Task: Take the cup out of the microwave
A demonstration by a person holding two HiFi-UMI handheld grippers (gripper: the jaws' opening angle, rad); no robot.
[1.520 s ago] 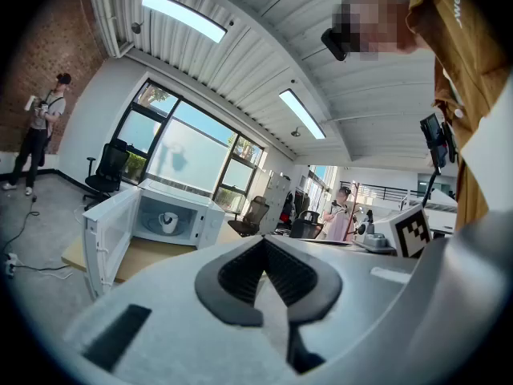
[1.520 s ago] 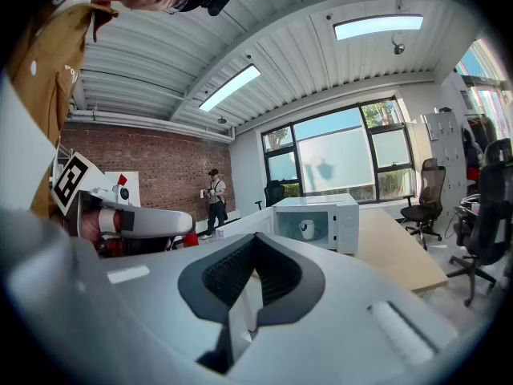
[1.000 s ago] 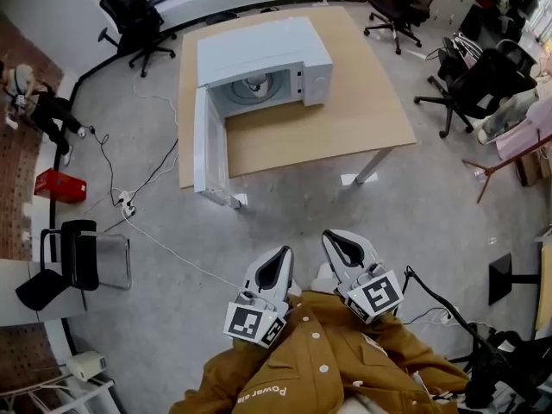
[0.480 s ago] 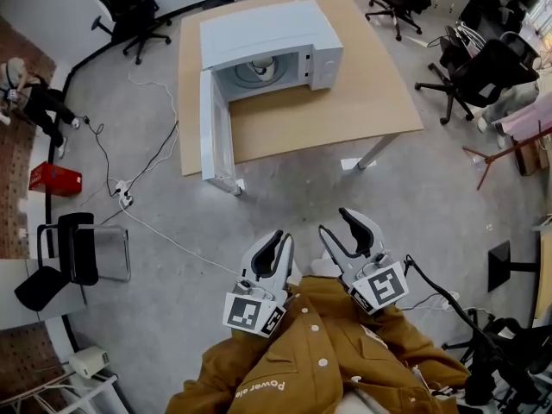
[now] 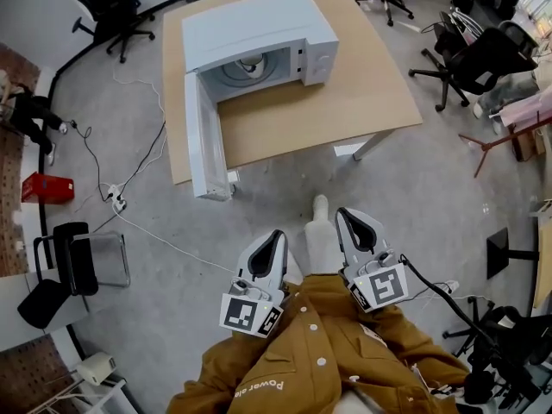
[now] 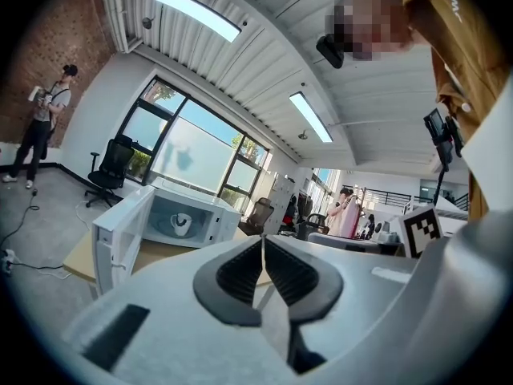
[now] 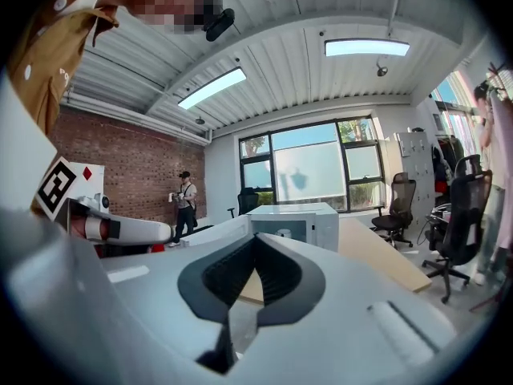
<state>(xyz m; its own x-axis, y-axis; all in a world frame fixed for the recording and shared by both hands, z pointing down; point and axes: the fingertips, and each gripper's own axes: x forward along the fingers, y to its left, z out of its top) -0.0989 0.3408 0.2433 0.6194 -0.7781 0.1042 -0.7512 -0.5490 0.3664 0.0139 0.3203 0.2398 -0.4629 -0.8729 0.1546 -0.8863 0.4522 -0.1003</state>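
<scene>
Closest in, a brown jacket (image 5: pixel 319 360) and, just ahead of it, left gripper (image 5: pixel 278 236) and right gripper (image 5: pixel 343 216) side by side, jaws just brought together and clenched on nothing. Beyond them, bare grey floor with a white cable (image 5: pixel 172 243) trailing across it, well short of the table (image 5: pixel 345 102). On the table's left part, the microwave (image 5: pixel 259 20), door (image 5: pixel 200 136) swung fully out past the table edge toward the camera. Inside the cavity, upright and untouched, the white cup (image 5: pixel 251 61), yet to be fetched and well apart from both grippers. Farther off, office chairs (image 5: pixel 470 59) round the room's edges. Likely trouble ahead: reaching the cup with jaws shut and knocking it over instead of pinching it. Also possible: brushing the jutting door or a cavity wall on a reach made too far left. Or catching only the handle or rim, so tipping or dropping the cup on the way out through the low opening. Or snagging a foot on the cable during the walk up.
</scene>
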